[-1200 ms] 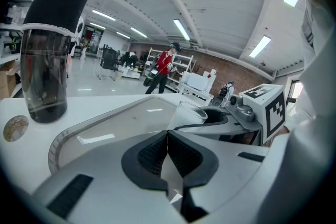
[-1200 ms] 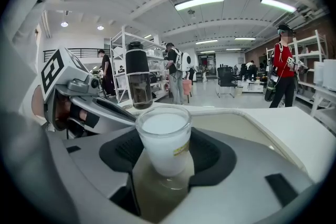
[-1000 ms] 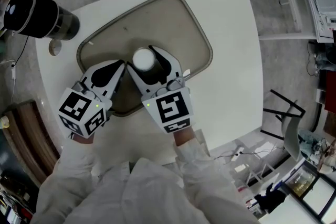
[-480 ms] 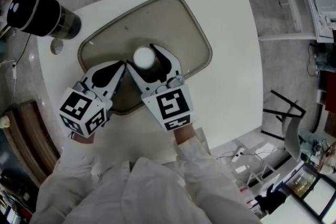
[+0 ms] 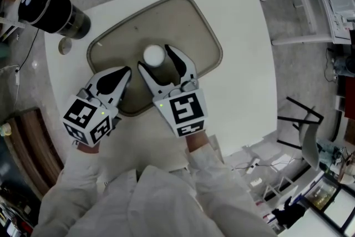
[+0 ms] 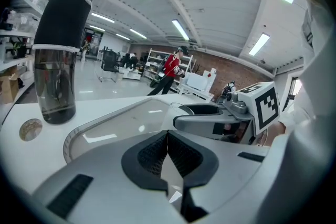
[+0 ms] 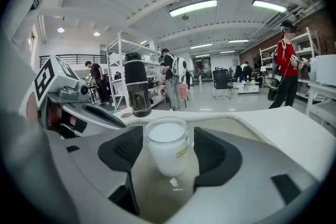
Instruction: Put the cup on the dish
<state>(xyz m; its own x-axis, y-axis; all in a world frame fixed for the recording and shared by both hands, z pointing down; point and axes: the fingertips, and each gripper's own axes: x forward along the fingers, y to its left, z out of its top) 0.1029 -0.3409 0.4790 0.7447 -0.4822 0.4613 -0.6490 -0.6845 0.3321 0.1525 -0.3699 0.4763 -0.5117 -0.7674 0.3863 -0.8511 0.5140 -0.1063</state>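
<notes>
On the white square table: one big flat beige tray with round corners, lying a bit crooked near the middle.
Cup: small, clear glass, full of white stuff, standing straight up on the tray, closer to its near side.
Right claw: spread wide, just been opening more, reaching in over the near edge of the tray, one dark pad on each side of the cup, a small gap on both sides, no squeeze.
Left claw: pressed together, tips meeting, nothing pinched, just beside the right claw, over the near left part of the tray.
Marker cubes: black and white squares, one on the back of the left claw, one on the back of the right claw.
Bottle: tall, black on top, clear lower down, standing on the far left corner of the table, off the tray.
Disc: small, round, brown, like a coin, flat on the table, right by the bottle and just outside the tray's left corner.
Sleeves: white, behind both claws, at the bottom of the head view.
Far off in the room: shelves, long ceiling lights, a person in a red top.
</notes>
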